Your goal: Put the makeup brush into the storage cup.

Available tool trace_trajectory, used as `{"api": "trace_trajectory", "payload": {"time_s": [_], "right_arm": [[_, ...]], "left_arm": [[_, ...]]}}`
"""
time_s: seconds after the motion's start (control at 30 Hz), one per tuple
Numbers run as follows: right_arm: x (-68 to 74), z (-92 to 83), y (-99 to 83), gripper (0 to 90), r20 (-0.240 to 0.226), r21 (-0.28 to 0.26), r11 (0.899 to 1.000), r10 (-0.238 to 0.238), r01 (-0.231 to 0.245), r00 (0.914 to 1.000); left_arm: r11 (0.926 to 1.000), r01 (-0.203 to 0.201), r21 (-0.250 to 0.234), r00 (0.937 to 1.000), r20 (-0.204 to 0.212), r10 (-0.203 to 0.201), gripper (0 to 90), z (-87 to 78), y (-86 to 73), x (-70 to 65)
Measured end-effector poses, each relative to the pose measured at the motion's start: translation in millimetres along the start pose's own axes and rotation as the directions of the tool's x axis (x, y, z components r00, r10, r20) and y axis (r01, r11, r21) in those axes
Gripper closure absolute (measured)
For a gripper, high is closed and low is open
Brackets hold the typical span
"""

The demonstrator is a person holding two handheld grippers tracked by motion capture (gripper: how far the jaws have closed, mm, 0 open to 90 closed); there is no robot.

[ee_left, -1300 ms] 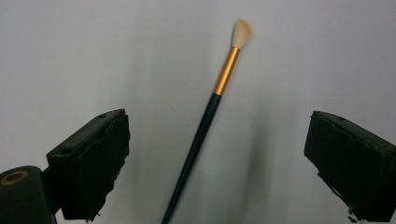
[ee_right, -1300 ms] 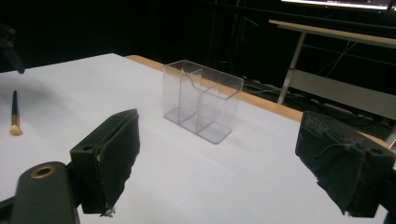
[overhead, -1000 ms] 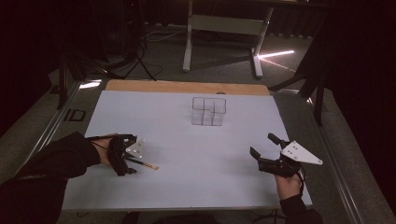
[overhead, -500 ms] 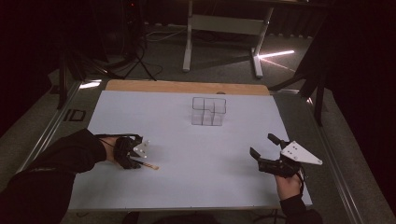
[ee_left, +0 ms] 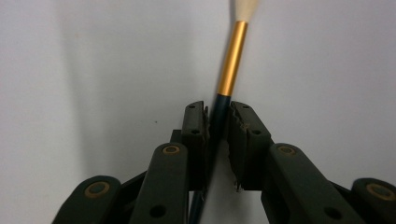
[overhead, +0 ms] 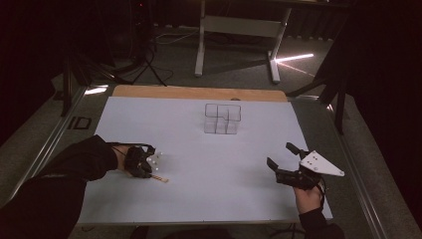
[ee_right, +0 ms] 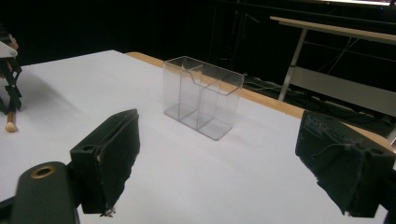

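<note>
Brush-handling is the work in hand, and it plays out on a broad white table (overhead: 199,199) whose bare surface leaves room for both hands to move. At about twelve o'clock from the table's middle stands a clear plastic organiser (overhead: 222,118) with upright compartments, open at the top; I judge it the likely home for the brush, since it stands alone and within reach of either hand. At four o'clock the right gripper (overhead: 279,162) hovers low above the tabletop with its jaws spread wide and nothing between them; its own view looks straight at the organiser (ee_right: 201,95), which suggests it is waiting to steady or receive. At eight o'clock the left gripper (overhead: 149,172) is tipped down onto the table, and its jaws have just been closing. In the left gripper view the pads (ee_left: 195,135) press on the dark handle of the small brush (ee_left: 230,60) just below its gold ferrule, the pale bristles pointing to twelve o'clock in that view. Gripping close to the ferrule looks chosen for control of the tip. The brush lies flat on the table, so the pinch comes from above.
</note>
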State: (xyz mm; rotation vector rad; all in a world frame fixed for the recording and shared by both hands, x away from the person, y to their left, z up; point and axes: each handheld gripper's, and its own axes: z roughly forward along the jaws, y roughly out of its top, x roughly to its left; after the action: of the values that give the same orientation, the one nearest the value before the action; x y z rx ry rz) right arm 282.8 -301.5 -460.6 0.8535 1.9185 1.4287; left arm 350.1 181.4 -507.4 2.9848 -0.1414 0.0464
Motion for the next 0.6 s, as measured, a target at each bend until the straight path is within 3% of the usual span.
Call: {"api": "trace_trajectory", "payload": {"time_s": [0.17, 0.2, 0.47, 0.57, 0.6], "right_arm": [[-0.2, -0.1, 0.0, 13.5, 0.001, 0.001, 1.000, -0.002, 0.002, 1.0000], [-0.3, -0.3, 0.0, 13.5, 0.001, 0.001, 1.000, 0.001, -0.001, 1.0000], [0.1, -0.6, 0.5, 13.5, 0.002, -0.003, 1.000, 0.002, -0.002, 1.0000], [-0.1, -0.7, 0.5, 13.5, 0.002, -0.002, 1.000, 0.003, -0.003, 1.0000], [-0.2, -0.8, 0.4, 13.5, 0.003, -0.002, 1.000, 0.005, -0.005, 1.0000]], "left_arm": [[0.9999, -0.013, 0.009, 0.9999, 0.011, 0.013, 82.2, 0.7, 1.7, -0.3], [0.9998, 0.002, 0.021, 0.9999, 0.012, -0.003, 82.3, 1.0, 3.5, 0.0], [0.9976, 0.004, 0.069, 1.0000, -0.003, -0.004, 83.7, -3.0, 9.7, 1.2], [0.9991, 0.023, 0.035, 0.9997, -0.013, -0.023, 83.7, -13.3, 10.0, 4.8], [0.9983, 0.057, 0.015, 0.9984, 0.001, -0.057, 83.7, -18.1, 10.0, 7.0]]}}
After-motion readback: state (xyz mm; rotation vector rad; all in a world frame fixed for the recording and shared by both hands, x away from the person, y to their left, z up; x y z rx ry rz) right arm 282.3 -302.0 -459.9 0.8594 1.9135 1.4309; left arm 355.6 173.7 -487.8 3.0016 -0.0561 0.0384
